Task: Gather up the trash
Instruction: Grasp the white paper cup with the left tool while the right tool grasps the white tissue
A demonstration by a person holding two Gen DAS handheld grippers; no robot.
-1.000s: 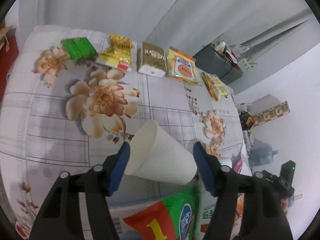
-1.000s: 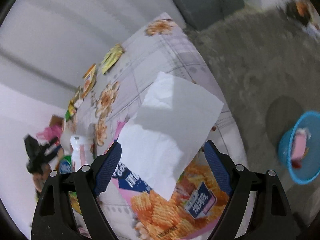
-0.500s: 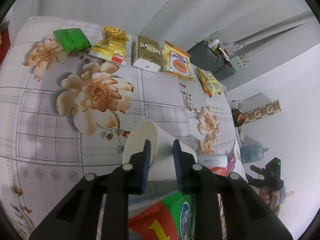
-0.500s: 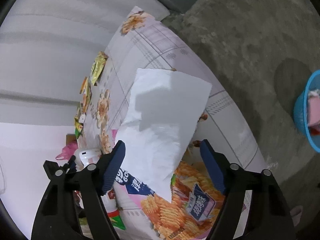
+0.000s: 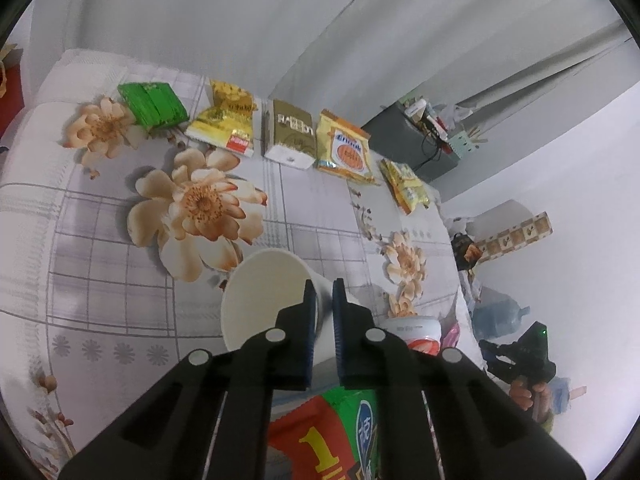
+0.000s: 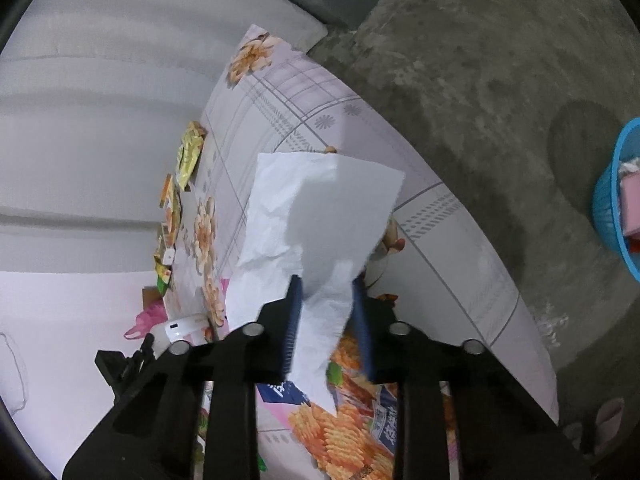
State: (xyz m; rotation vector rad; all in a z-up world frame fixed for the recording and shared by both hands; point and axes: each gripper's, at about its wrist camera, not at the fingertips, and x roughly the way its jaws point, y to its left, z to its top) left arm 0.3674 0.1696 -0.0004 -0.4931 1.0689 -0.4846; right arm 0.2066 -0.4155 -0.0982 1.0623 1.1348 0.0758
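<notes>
Between the left gripper (image 5: 322, 300) jaws, closing, sits the white paper cup (image 5: 266, 300) wall; the right gripper (image 6: 326, 312), closing, pinches a crumpled white paper sheet (image 6: 316, 208). 2 pieces grabbed, neither binned; the blue plastic basket (image 6: 610, 208) waits far right.

Big yellow "1" on red/green snack bag (image 5: 320, 440); Chinese characters on blue oval beside it and on pink chip bag (image 6: 344, 420), not legible.
</notes>
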